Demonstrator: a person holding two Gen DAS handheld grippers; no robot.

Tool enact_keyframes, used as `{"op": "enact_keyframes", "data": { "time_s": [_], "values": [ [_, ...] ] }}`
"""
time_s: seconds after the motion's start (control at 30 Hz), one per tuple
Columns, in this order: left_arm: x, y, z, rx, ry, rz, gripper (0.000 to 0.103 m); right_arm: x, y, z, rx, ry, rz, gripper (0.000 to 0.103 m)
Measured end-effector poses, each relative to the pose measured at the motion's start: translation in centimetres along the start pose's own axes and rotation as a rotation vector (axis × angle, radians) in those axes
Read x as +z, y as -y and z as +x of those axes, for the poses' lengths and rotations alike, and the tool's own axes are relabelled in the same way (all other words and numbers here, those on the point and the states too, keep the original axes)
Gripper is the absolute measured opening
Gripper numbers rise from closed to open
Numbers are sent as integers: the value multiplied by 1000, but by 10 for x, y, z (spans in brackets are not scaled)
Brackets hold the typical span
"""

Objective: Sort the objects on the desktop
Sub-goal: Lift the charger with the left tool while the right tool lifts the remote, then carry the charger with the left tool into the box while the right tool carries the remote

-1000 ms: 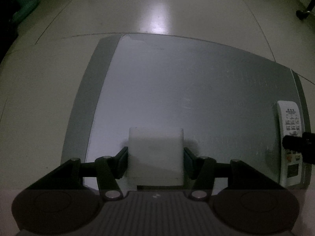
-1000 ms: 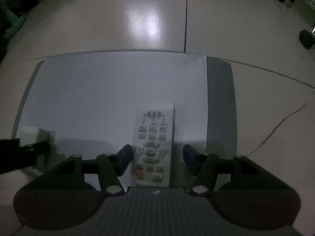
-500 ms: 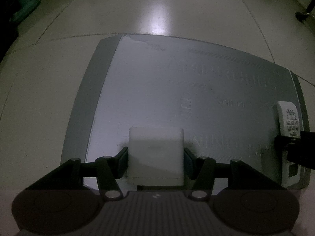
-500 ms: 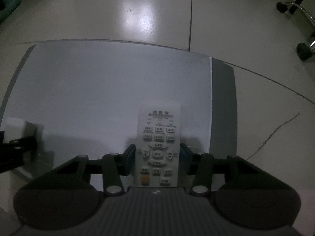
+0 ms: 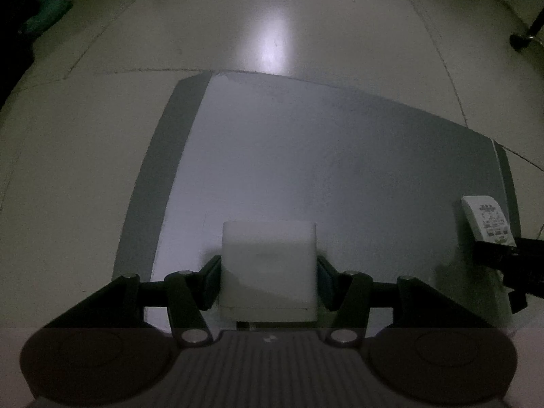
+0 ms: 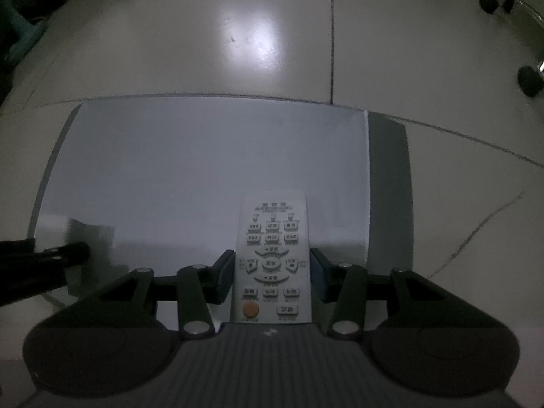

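Observation:
My left gripper (image 5: 268, 272) is shut on a plain white box (image 5: 268, 265) and holds it above the near left part of the grey mat (image 5: 306, 170). My right gripper (image 6: 272, 272) is shut on a white remote control (image 6: 272, 255) with grey buttons and an orange button, held above the mat's near right part (image 6: 204, 170). The remote (image 5: 488, 219) and the right gripper's fingers (image 5: 503, 258) show at the right edge of the left wrist view. The left gripper's fingers (image 6: 51, 258) show at the left edge of the right wrist view.
The mat lies on a pale tiled floor (image 6: 238, 51) with a bright light reflection. Chair castors (image 6: 528, 80) stand at the far right. A teal object (image 5: 44, 10) sits at the far left. A thin crack or cord (image 6: 476, 241) runs right of the mat.
My right gripper closed around the remote and raised it off the mat. My left gripper kept hold of the white box and rose, so the mat looks farther away.

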State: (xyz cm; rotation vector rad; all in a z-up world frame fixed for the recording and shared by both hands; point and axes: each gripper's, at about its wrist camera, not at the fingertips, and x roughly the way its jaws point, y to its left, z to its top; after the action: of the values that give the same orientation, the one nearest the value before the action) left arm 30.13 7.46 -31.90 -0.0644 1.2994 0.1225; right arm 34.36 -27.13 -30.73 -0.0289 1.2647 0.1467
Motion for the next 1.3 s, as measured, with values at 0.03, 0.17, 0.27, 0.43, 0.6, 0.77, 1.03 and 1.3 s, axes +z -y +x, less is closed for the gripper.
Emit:
{"op": "enact_keyframes", "data": {
  "time_s": [0.03, 0.17, 0.27, 0.43, 0.6, 0.77, 1.03, 1.3],
  "values": [
    [0, 0, -2, -3, -2, -1, 51, -1, 1, 0, 4, -3, 3, 49],
    [0, -3, -14, -21, -1, -8, 51, 3, 6, -7, 15, 0, 6, 49],
    [-2, -6, -30, -32, 17, 5, 51, 10, 12, -13, 25, 4, 7, 49],
    [-7, -12, -52, -57, 35, 0, 51, 8, 18, -30, 21, 31, -9, 49],
    [-15, -15, -70, -66, 48, 23, 51, 9, 16, -53, 40, 56, -26, 49],
    [-30, -19, -88, -84, 72, 22, 51, 3, 8, -73, 77, 86, -52, 49],
    [-63, -38, -133, -131, 77, 61, 51, -37, -27, -143, 131, 187, -177, 49],
    [-117, -58, -164, -187, -26, 80, 51, -98, -37, -190, 247, 148, -215, 49]
  ]
}}
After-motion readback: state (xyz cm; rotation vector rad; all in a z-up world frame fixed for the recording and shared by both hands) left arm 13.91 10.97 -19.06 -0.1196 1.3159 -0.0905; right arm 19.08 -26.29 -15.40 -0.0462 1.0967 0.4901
